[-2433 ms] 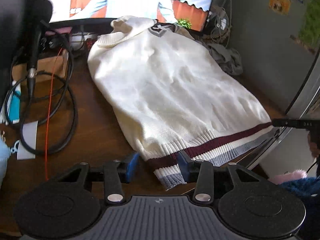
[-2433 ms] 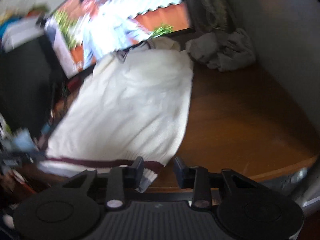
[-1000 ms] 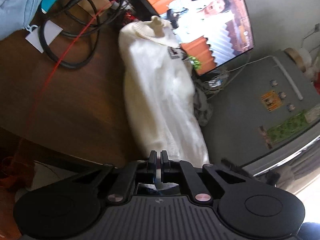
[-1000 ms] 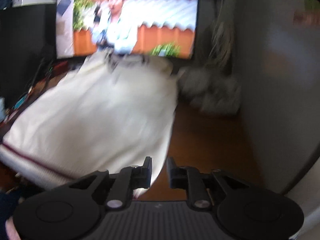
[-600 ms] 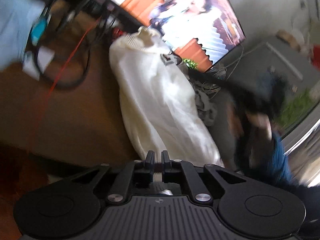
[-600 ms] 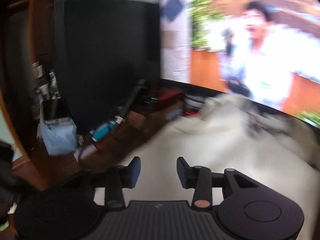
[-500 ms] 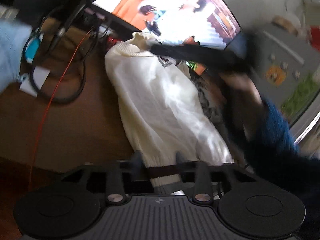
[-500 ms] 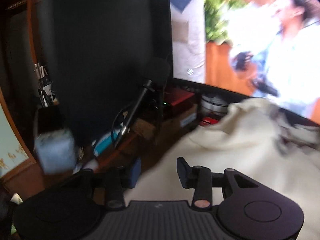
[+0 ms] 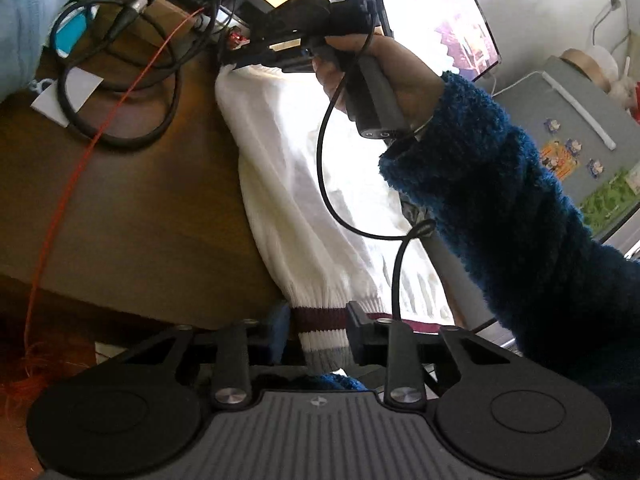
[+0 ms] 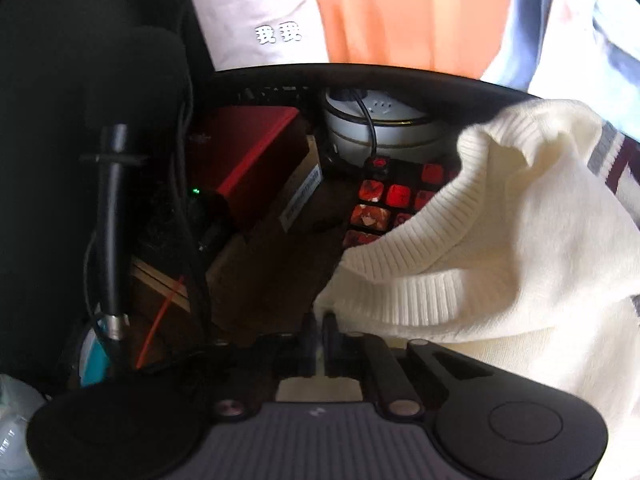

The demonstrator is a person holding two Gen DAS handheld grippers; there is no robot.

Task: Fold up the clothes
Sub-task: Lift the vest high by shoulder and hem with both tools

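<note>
Now right gripper (image 10: 318, 330) pinches the sweater (image 10: 500, 264); left gripper (image 9: 318, 320) gapes.

Left view: my frame is sharp through the middle, with heavy fisheye bowing and black corners. The screen (image 9: 420, 8) is blown out to white and acts as the main light; the sweater (image 9: 304, 208) glares where that light hits it, detail lost in its upper folds. The desk (image 9: 132, 200) sits mid-toned with a soft sheen. My sleeve (image 9: 520, 232) is dark but its texture is crisp. My left gripper (image 9: 316, 334) reads near-black, in shadow.

Right view: dimmer and high in contrast. The left third falls to near-black. The screen (image 10: 400, 12) is overexposed and smeared. The sweater (image 10: 520, 260) is bright and soft at the right edge. Red keys (image 10: 384, 196) glow. My right gripper (image 10: 319, 344) is murky and slightly blurred.
</note>
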